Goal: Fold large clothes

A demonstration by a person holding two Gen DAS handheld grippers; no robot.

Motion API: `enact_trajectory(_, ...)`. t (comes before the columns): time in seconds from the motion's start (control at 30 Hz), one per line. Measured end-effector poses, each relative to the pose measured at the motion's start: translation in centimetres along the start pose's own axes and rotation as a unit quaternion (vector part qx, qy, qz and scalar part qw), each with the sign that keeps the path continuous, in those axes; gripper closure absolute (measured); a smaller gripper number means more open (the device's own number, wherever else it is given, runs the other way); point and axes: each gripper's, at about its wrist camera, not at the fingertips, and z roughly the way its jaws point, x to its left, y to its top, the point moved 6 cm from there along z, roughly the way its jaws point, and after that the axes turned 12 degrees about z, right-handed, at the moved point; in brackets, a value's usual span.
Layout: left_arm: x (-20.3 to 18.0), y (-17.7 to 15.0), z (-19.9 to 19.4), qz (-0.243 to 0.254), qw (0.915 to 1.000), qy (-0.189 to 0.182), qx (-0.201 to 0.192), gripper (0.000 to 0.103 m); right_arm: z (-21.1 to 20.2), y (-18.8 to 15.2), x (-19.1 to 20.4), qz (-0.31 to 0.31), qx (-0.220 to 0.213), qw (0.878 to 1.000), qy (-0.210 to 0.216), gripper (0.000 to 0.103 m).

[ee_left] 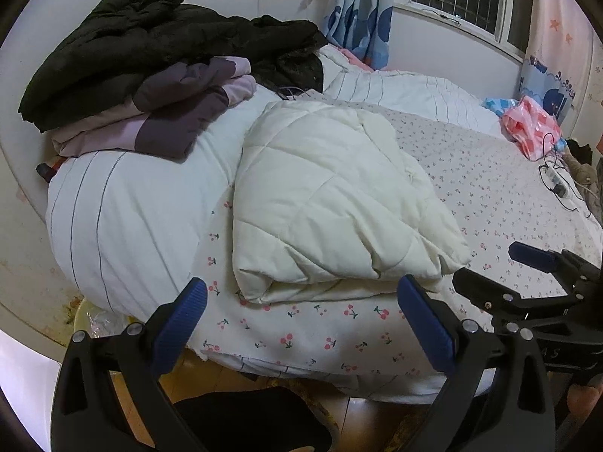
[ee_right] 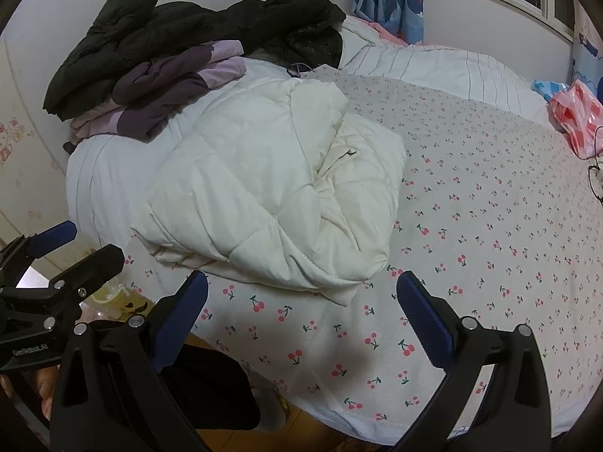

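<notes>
Left wrist view: quilted jacket (ee_left: pixel 331 203) hides its sleeves.

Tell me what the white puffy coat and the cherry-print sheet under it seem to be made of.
The white coat looks like matte woven shell fabric over soft padding: stitched lines divide it into puffy squares, though the filling is hidden. The cherry-print sheet looks like thin, dull cotton-like cloth, lying flat with faint wrinkles; the exact fibre cannot be told.
</notes>
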Motion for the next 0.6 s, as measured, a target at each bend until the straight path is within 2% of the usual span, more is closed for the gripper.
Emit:
enact_trajectory(0.4,0.14,-0.12,-0.41,0.005,1.0000,0.006,-0.002,0.007,-0.12,-0.05,-0.05,0.000,0.001,1.000,-0.001,0.006)
enact_trajectory(0.6,0.07,-0.31,-0.04,0.012,0.9997,0.013,0.014,0.007,-0.07,-0.15,0.04,0.001,0.003,1.000,-0.001,0.006)
